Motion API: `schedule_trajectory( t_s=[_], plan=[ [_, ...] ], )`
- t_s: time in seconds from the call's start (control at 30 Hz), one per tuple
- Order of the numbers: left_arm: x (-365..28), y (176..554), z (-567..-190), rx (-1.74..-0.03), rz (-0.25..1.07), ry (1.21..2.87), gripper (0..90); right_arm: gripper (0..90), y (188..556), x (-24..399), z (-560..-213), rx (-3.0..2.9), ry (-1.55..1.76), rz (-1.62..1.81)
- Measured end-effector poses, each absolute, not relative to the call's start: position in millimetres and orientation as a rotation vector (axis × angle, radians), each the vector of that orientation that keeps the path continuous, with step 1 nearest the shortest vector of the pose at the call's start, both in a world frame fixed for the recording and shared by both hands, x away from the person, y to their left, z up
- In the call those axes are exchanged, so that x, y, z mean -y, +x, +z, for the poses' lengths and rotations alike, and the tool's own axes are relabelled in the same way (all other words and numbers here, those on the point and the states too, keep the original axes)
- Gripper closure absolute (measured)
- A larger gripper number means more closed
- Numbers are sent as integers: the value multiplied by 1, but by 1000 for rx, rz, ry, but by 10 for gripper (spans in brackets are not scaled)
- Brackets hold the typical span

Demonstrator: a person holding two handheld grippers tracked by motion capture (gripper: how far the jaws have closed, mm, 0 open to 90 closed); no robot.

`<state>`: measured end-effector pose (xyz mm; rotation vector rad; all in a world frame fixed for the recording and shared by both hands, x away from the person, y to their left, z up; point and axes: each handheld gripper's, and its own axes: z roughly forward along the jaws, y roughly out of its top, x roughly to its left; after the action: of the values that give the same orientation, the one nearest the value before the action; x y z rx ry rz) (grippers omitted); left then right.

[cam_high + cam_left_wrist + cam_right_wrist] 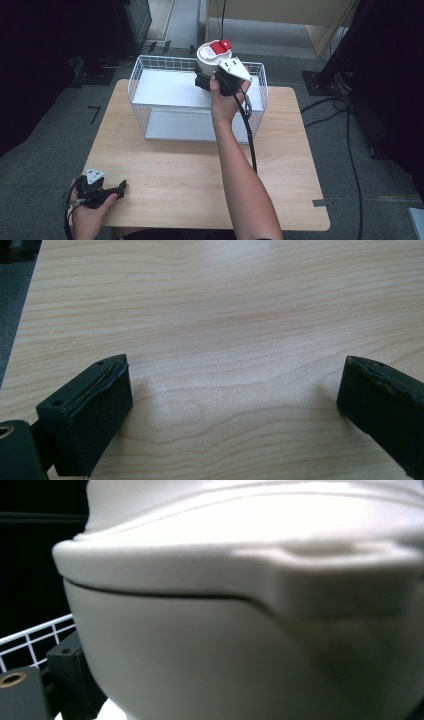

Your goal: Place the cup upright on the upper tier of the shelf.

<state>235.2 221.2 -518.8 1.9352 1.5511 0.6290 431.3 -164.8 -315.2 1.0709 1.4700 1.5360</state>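
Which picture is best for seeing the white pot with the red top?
The high view: it shows the whole white pot with its red top, at the wire basket, with the right gripper around it. The right gripper view is so close that you see just its blurry white side. The left gripper view looks at the table.

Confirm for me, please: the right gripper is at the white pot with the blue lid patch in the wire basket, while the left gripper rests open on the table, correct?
Not quite: the patch on the white pot is red, not blue, as the high view shows. The rest stands: the right gripper is at the pot in the wire basket, and the left gripper rests open on the table.
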Motion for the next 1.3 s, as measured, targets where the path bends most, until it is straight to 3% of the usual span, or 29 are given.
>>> schedule_trajectory(
  t_s=[0.4,0.5,1.3],
  plan=[
    [-221,235,-519,-1551,629,1937,16,51,432,169,-315,-1476,1094,1542],
    [-221,235,-519,-1552,630,1936,16,0,430,168,-314,-1475,1079,1511],
    [-221,235,-519,-1550,630,1941,16,0,408,184,-330,-1490,1093,1526]
  ],
)
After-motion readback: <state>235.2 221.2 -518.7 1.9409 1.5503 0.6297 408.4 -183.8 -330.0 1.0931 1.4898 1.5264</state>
